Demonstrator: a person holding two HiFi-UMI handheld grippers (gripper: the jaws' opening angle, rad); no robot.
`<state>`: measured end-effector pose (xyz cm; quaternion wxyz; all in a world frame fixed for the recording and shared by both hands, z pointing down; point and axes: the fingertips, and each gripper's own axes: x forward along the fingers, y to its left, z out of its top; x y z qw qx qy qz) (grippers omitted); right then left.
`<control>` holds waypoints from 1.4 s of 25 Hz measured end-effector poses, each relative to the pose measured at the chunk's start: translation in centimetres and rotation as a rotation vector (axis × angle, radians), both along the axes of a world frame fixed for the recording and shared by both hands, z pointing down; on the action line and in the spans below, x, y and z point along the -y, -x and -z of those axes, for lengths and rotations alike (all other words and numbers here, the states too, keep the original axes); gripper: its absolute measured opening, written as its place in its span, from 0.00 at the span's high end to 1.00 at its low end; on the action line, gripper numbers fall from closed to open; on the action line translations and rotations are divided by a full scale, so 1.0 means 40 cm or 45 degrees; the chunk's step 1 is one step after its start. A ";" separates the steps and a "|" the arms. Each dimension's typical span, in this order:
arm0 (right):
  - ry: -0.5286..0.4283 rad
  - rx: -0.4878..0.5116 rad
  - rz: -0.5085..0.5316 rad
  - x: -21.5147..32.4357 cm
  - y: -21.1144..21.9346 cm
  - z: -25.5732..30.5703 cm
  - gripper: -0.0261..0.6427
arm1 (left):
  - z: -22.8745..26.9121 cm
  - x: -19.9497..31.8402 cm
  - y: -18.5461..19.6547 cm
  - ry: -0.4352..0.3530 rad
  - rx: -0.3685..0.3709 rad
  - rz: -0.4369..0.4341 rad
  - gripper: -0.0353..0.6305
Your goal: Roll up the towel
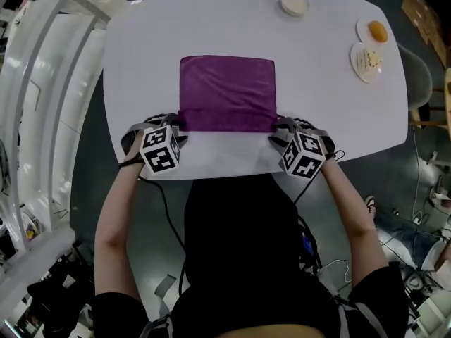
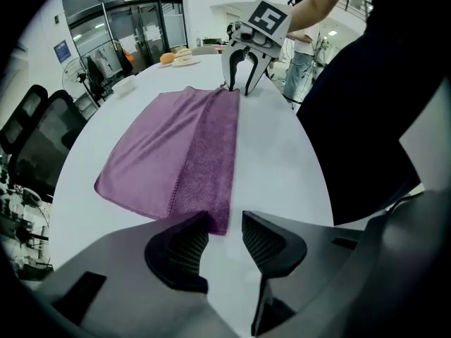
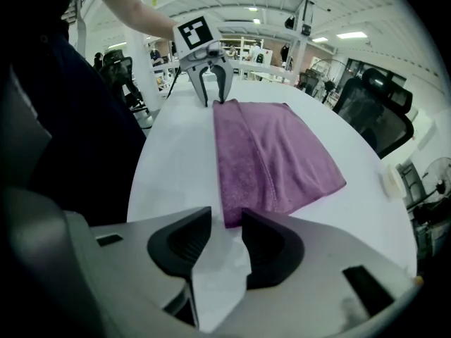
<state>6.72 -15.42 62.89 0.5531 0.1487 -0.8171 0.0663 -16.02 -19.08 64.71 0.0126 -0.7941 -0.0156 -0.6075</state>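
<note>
A purple towel (image 1: 227, 94) lies flat on the white table (image 1: 338, 111), its near edge turned over into a narrow folded band. My left gripper (image 1: 176, 124) points down at the band's near left corner. In the left gripper view that corner (image 2: 218, 220) lies just at the tips, and bare table shows between the open jaws of the left gripper (image 2: 225, 220). My right gripper (image 1: 278, 127) stands at the near right corner. Its jaws (image 3: 225, 217) are apart too, with the towel's corner (image 3: 232, 213) at the tips, not pressed by the pads.
Two plates with food (image 1: 366, 60) (image 1: 373, 32) sit at the table's far right, and a small white dish (image 1: 294, 4) at the back. The person's body is close against the near table edge. Office chairs (image 3: 373, 111) stand round the table.
</note>
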 end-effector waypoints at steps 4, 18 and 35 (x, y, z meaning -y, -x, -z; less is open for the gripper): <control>0.053 0.033 -0.028 0.008 -0.005 -0.001 0.79 | 0.001 0.014 -0.001 0.087 -0.005 0.023 0.78; -0.050 -0.023 0.016 0.015 -0.024 0.028 0.93 | 0.022 0.023 0.003 -0.092 0.049 -0.105 0.91; 0.035 -0.005 0.051 -0.149 -0.004 0.079 0.93 | 0.052 -0.174 0.033 -0.031 -0.013 -0.058 0.91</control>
